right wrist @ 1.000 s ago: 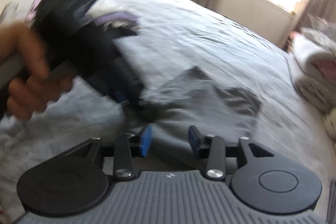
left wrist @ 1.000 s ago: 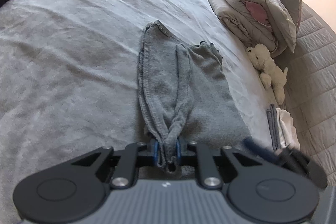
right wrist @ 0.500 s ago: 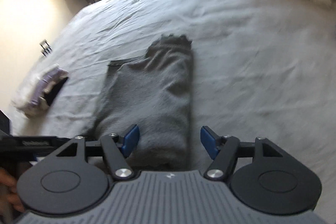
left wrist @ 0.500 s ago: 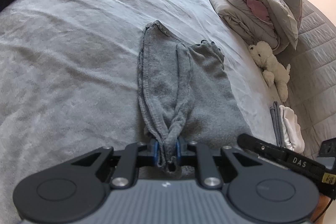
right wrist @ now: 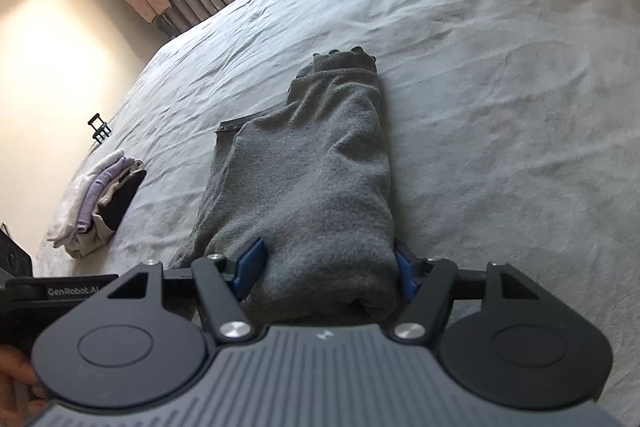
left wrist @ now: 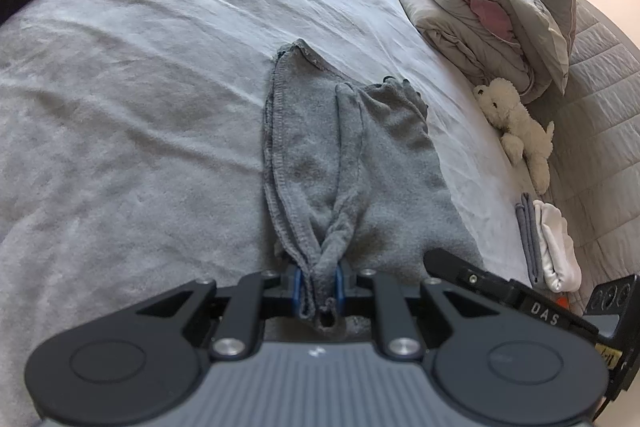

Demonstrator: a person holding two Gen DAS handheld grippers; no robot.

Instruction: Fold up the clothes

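Left gripper (left wrist: 317, 289) pinches the near hem of the gray garment (left wrist: 344, 163), folded lengthwise mid-bed (left wrist: 120, 107). Right gripper (right wrist: 324, 269), jaws wide after just opening, straddles its thick near fold, pads (right wrist: 251, 261) not visibly squeezing.

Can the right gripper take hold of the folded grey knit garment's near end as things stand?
Probably yes: the right gripper already straddles the folded grey knit garment, blue pads either side, nothing between.
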